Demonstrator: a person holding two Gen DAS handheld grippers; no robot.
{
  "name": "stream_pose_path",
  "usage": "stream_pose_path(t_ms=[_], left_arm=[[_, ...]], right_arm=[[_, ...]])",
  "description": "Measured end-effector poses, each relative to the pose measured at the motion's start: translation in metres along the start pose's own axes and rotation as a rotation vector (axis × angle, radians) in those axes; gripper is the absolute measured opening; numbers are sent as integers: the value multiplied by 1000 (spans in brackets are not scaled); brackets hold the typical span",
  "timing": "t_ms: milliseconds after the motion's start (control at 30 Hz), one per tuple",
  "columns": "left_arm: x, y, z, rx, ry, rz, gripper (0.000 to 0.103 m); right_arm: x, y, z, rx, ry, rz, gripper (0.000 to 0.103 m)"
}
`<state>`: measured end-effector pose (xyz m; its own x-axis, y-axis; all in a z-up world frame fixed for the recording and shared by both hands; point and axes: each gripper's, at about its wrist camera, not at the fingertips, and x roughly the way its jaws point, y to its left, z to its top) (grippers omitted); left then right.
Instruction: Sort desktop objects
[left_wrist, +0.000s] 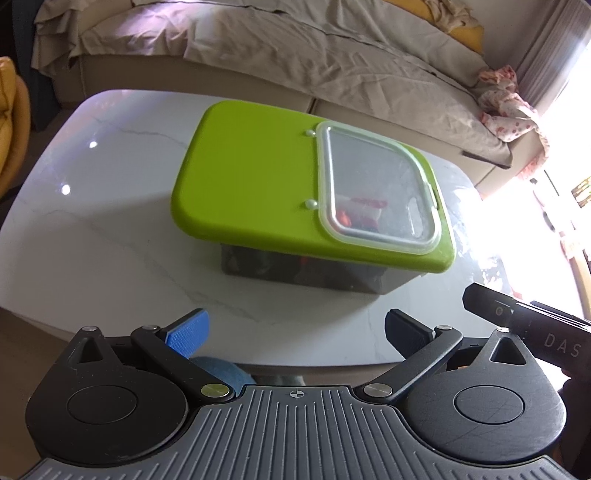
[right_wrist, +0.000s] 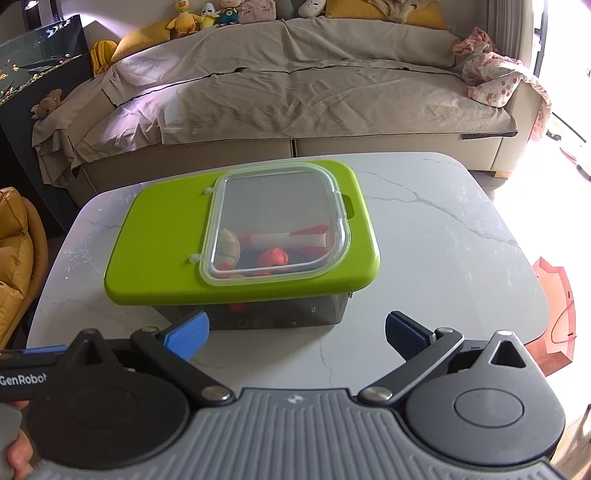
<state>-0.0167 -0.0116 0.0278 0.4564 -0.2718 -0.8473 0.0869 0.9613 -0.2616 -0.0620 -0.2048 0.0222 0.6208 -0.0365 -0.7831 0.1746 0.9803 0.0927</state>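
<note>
A dark storage box with a lime-green lid (left_wrist: 251, 184) (right_wrist: 162, 243) stands on the white marble table (left_wrist: 92, 229) (right_wrist: 443, 258). A clear hinged flap (left_wrist: 376, 184) (right_wrist: 277, 225) in the lid is closed. Through the flap I see red and cream toys (right_wrist: 273, 254) inside the box. My left gripper (left_wrist: 295, 328) is open with nothing in it, near the table's front edge and short of the box. My right gripper (right_wrist: 297, 328) is also open with nothing between its fingers, just in front of the box. Part of the right gripper (left_wrist: 524, 325) shows at the right in the left wrist view.
A sofa under a beige cover (right_wrist: 295, 92) runs behind the table, with plush toys (right_wrist: 207, 14) on top and a spotted pink cloth (right_wrist: 495, 81) at its right end. A yellow chair (right_wrist: 14, 266) stands left. An orange bag (right_wrist: 554, 317) sits right of the table.
</note>
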Motion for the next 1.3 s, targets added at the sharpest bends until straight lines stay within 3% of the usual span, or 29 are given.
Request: stream_pose_path(t_ms=[267,633,1100,1300], left_arm=[[5,1,1,15,-11,37,103],[15,-2,3,22,-1,27,103],[15,-17,11,105,-73,164,103],[17,-14,14,76,-58,158,103]], right_arm=[[6,-2,1,6,13,0,103],[16,-2,0,7,30,13,103],[31,4,0,-4,50,15,103],[32,2,2,-9,51,5,103]])
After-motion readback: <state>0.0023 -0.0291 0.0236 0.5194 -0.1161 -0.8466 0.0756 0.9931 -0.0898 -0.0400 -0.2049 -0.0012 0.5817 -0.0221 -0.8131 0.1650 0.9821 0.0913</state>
